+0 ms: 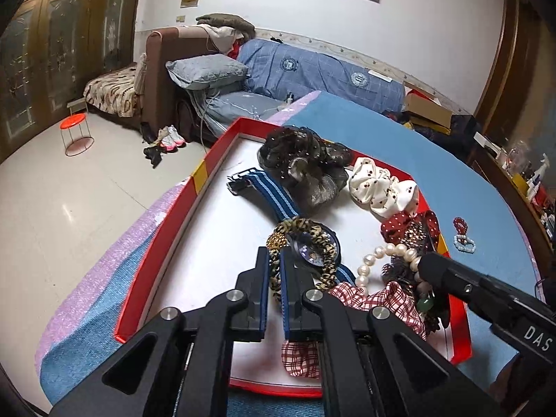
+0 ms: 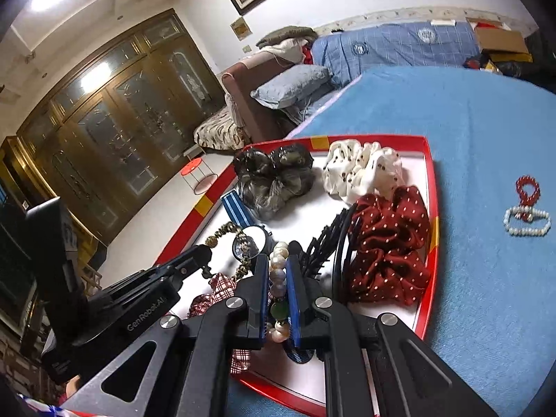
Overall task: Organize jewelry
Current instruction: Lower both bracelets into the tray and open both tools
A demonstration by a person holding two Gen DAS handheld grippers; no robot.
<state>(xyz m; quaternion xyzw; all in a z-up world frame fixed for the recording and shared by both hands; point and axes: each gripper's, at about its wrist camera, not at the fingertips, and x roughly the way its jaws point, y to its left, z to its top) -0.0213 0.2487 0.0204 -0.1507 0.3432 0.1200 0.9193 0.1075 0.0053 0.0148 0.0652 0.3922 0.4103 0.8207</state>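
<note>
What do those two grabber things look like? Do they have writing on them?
Both are black, with angular arms that have triangle-shaped holes and round silver bolts. The left gripper and the right gripper each have two flat fingers lined with ridged blue pads. White letters are printed on their sides: "GenRobot.AI" and "DAS".

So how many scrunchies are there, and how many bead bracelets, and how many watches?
Scrunchies: 5 (dark sheer, cream cherry-print, red dotted, red plaid, leopard one pinched in the left gripper)
Bead bracelets: 3 (pearl one pinched in the right gripper, red and white on the blue cloth)
Watches: 1 (blue striped strap)
Total: 9
</note>
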